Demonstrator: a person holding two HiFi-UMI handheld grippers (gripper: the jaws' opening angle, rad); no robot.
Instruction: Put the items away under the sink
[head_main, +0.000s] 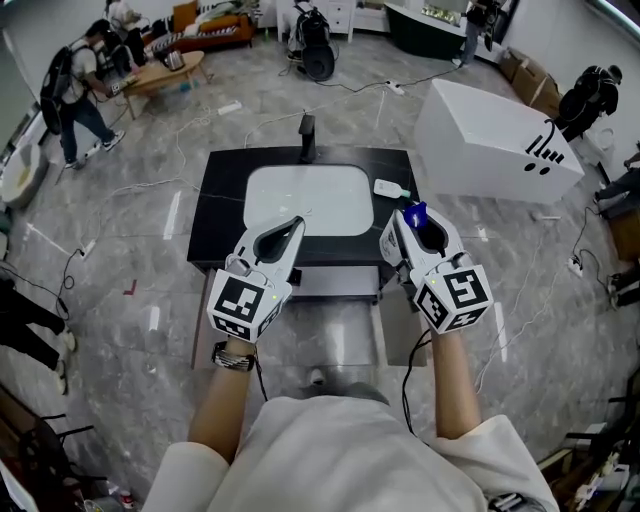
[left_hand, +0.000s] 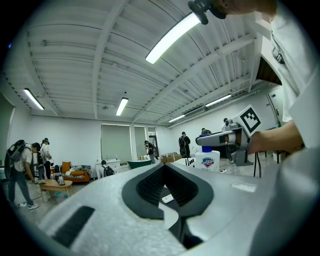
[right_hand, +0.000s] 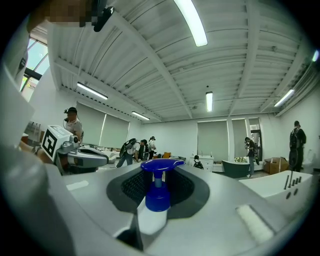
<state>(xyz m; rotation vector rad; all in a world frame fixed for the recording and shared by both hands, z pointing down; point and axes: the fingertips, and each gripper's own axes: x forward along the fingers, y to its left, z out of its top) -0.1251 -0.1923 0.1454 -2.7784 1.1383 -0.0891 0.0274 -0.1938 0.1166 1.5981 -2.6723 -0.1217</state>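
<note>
My right gripper (head_main: 413, 228) is shut on a white pump bottle (head_main: 417, 212) with a blue pump head, held above the right front corner of the black vanity counter (head_main: 215, 215). In the right gripper view the bottle (right_hand: 152, 220) stands upright between the black pads. My left gripper (head_main: 292, 228) hovers over the front rim of the white basin (head_main: 310, 200), shut with nothing in it (left_hand: 167, 190). The left gripper view shows the right gripper (left_hand: 220, 140) and its bottle (left_hand: 207, 160) beside it. A small white item (head_main: 390, 188) lies on the counter right of the basin.
A black faucet (head_main: 307, 135) stands behind the basin. The cabinet front (head_main: 335, 283) sits below the counter edge. A large white box (head_main: 495, 140) lies on the floor to the right. Cables run across the grey floor, and people stand far off.
</note>
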